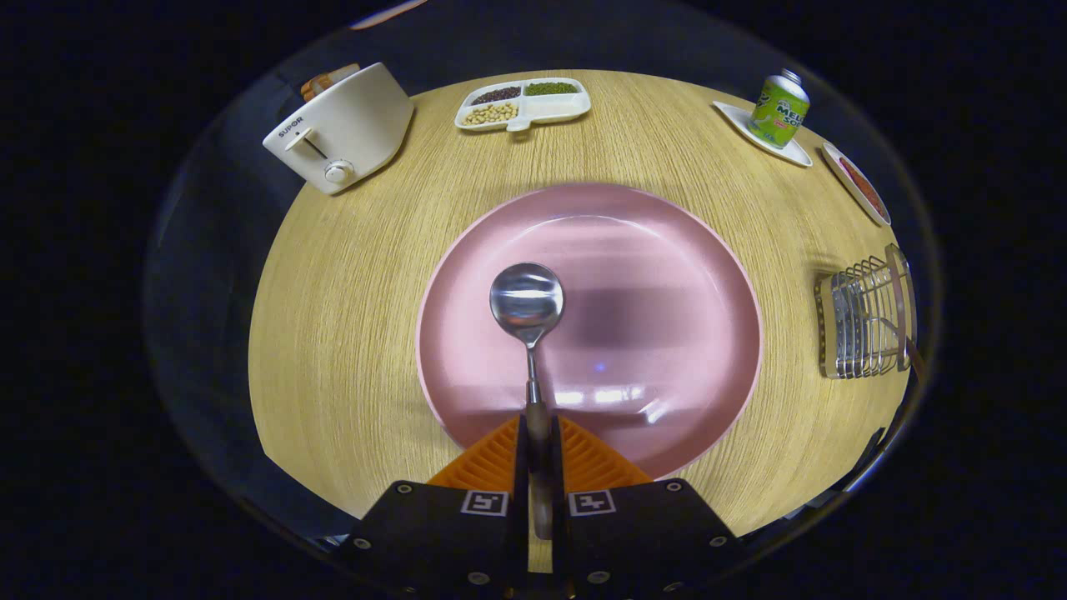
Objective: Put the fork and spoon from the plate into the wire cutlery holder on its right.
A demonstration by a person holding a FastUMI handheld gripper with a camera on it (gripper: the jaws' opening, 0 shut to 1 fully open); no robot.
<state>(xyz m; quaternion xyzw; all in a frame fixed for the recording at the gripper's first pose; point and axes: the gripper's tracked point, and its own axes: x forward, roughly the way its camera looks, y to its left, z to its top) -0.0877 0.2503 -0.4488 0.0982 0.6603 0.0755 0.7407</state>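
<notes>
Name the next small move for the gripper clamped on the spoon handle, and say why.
Probably lift and swing right toward the wire cutlery holder. The gripper has both fingers closed on the handle of the shiny metal spoon, whose bowl sits over the round pink plate. The holder stands to the plate's right on the wooden table, already with cutlery inside.

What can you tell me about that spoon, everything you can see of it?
The spoon is shiny silver metal with a round bowl and a thin neck that widens into a handle. The handle lies clamped between the two fingers of the gripper, which are shut on it. It points straight ahead of the fingers, bowl facing up and reflecting light, over the pink plate. Whether the bowl touches the plate or hangs just above it cannot be told.
</notes>
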